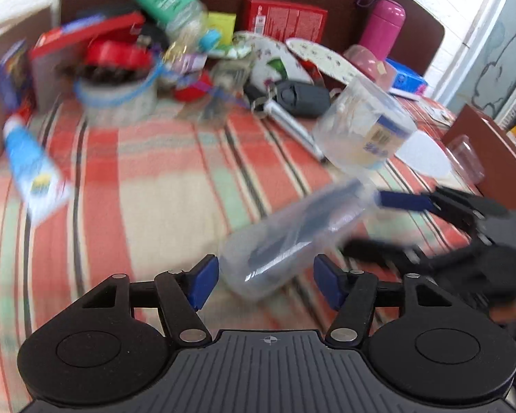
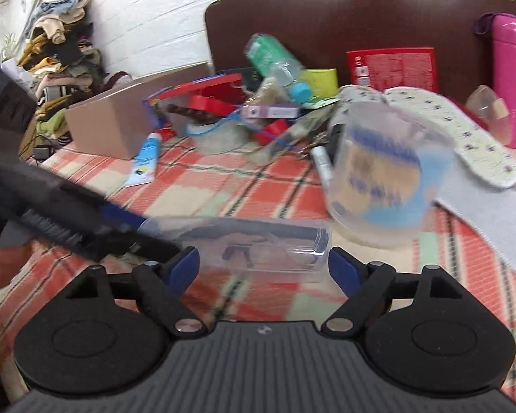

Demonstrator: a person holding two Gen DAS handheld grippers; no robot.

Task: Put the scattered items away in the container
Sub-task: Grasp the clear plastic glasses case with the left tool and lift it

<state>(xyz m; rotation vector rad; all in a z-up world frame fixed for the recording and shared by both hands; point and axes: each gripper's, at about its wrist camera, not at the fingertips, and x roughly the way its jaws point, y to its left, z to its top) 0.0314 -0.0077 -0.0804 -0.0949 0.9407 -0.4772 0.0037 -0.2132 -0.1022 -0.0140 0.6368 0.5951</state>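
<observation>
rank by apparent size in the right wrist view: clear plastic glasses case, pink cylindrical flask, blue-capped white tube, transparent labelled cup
1. clear plastic glasses case, though it lies nearest the camera, so its lead is unsure
2. transparent labelled cup
3. pink cylindrical flask, partly cut off at the edge
4. blue-capped white tube
</observation>
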